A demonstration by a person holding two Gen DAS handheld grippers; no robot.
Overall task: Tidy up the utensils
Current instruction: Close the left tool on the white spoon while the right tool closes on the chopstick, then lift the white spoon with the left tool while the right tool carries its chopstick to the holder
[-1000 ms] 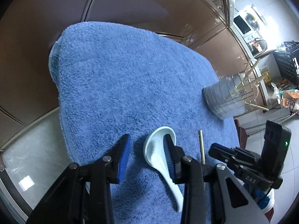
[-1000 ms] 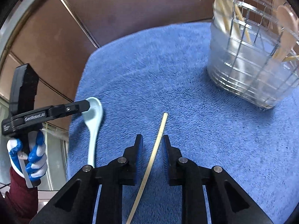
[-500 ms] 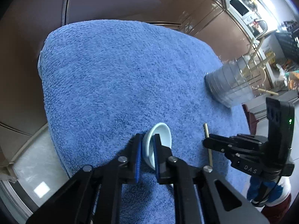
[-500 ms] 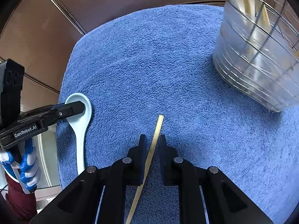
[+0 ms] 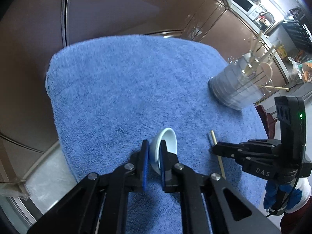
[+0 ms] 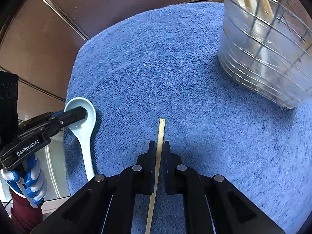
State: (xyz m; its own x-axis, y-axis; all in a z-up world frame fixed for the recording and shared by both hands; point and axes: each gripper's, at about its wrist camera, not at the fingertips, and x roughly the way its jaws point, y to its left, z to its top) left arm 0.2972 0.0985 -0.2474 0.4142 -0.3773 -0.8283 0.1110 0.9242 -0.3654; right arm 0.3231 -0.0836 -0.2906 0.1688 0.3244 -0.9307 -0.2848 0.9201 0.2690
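A pale blue ceramic spoon [image 5: 167, 140] lies at the left edge of the blue towel [image 5: 117, 87]. My left gripper [image 5: 154, 156] is shut on the rim of its bowl, one finger inside the bowl and one outside. The right wrist view shows the spoon [image 6: 86, 132], its handle pointing toward the camera, held by the left gripper [image 6: 78, 115]. A thin wooden chopstick [image 6: 160, 130] lies on the towel [image 6: 156, 58]. My right gripper [image 6: 159, 148] closes the last bit onto it, pads pressing its sides. The left wrist view shows that chopstick [image 5: 213, 138] in the right gripper [image 5: 214, 148].
A clear wire-ribbed utensil holder [image 6: 263, 62] with several wooden utensils stands at the towel's far right, also seen as the holder [image 5: 234, 91]. Brown cabinet fronts lie behind the towel. A gloved hand [image 6: 33, 185] holds the left gripper beyond the towel's left edge.
Both grippers have closed: the left onto the spoon's bowl, the right onto the chopstick. The left gripper has shifted and rolled, tipping the spoon's bowl on edge.
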